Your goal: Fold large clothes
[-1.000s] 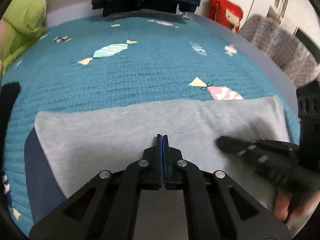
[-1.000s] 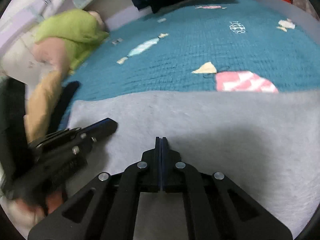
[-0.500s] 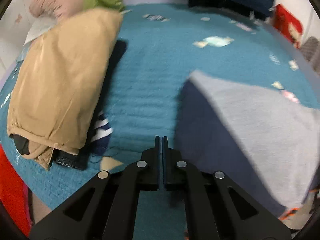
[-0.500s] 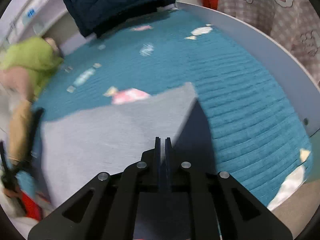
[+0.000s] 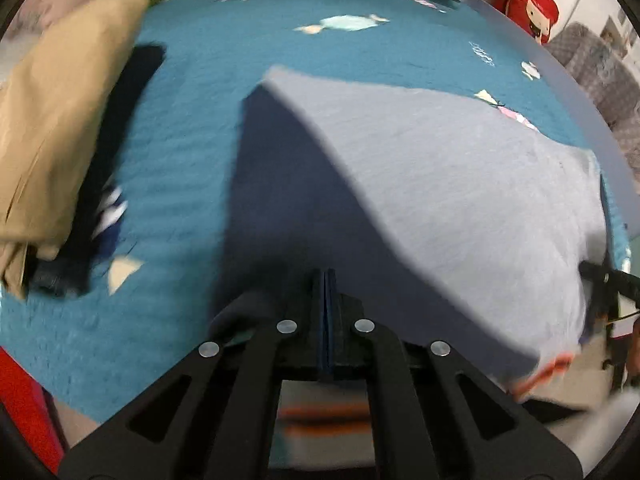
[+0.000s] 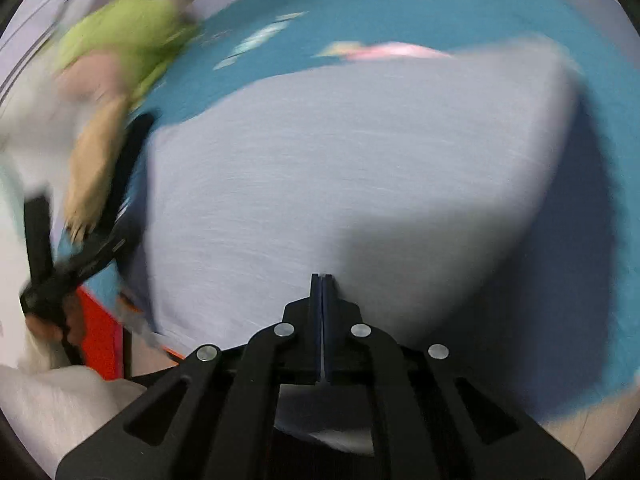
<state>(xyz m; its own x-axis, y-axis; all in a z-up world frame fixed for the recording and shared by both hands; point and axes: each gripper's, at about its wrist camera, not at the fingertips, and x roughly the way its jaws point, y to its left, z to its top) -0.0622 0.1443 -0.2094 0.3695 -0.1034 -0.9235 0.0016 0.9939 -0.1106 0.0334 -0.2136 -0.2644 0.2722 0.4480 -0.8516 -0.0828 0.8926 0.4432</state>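
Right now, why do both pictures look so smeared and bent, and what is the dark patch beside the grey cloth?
Right wrist view: heavy motion smear on the green bundle and grey cloth; right tongs stay sharp. Left wrist view: milder blur; the fisheye lens curves the blue bedspread; left tongs are crisp. The dark patch seems to be the cloth's shadow.

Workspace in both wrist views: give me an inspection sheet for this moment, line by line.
Surface: teal quilted bedspread with candy-shaped patches.
Job's things: grey garment, lifted off the bed with shadow beneath; orange trim at its near edge.
Clutter: tan garment, dark garment beside it, green garment further back.
Grippers: left gripper and right gripper both have jaws together at the grey garment's near edge; whether they pinch the cloth is hidden.
Cables: nothing seen.
Surroundings: red bag and a checked fabric beyond the bed; both views are motion-blurred.
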